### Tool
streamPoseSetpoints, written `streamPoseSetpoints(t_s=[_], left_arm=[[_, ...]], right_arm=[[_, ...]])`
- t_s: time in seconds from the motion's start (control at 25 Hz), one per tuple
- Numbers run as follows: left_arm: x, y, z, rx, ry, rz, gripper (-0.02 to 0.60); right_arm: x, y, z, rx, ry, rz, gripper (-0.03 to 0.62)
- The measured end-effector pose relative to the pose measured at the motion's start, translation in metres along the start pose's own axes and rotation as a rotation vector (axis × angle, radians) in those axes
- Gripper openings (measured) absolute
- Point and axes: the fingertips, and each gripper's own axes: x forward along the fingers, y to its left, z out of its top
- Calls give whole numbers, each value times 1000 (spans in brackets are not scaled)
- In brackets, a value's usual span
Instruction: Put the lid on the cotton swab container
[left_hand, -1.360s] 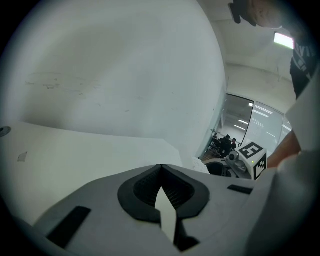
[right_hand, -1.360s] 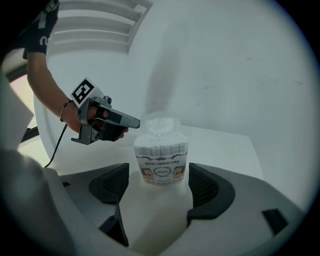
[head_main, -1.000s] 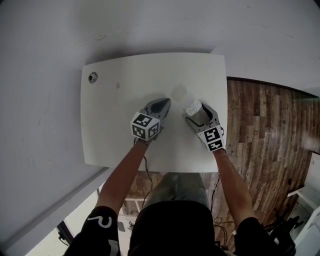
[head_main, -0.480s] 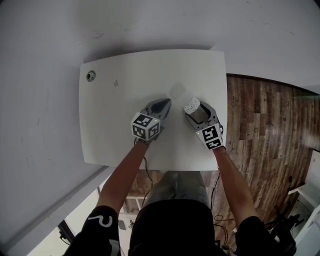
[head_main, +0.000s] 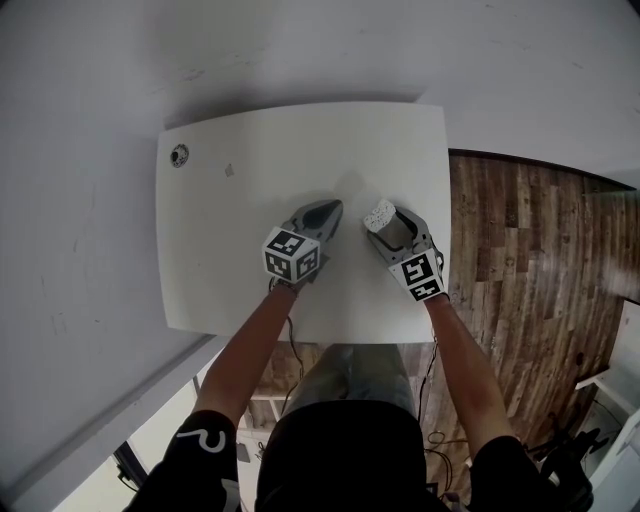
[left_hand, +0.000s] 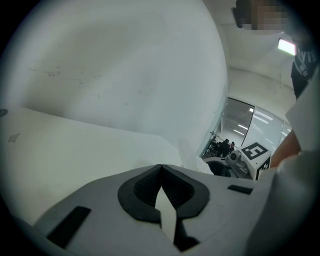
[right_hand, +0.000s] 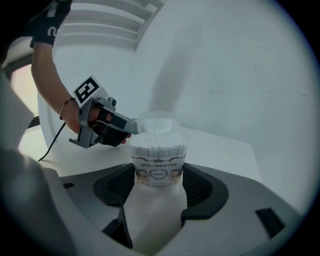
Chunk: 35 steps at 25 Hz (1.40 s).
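left gripper (left_hand: 160, 169) is seen clenched shut with nothing between its jaws, its tip just beside the clear lid (right_hand: 158, 123) over the white table (head_main: 250, 160). to the right, the uncovered cotton swab container (right_hand: 158, 152) is grasped by the right gripper (right_hand: 160, 175).

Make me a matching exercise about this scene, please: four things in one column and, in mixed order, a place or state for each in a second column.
Things
1. cotton swab container
2. lid
3. left gripper
4. round fitting

Places or states
A. near the far left corner of the table
B. jaws together, nothing between them
C. between the jaws of the right gripper, top uncovered
D. lying on the table beyond the container

Pairs: 1-C, 2-D, 3-B, 4-A
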Motion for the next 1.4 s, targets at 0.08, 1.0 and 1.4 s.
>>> streamPoseSetpoints(t_s=[0.08,1.0,1.4], left_arm=[[-1,0,5,-4,-14,-2,25],[-4,-38,38,4,-81,-140,25],[4,-61,35,3,-51,-224,25]], right_arm=[[0,0,0,-2,-2,1,313],[0,2,0,-1,-1,2,314],[0,1,-2,-2,1,0,314]])
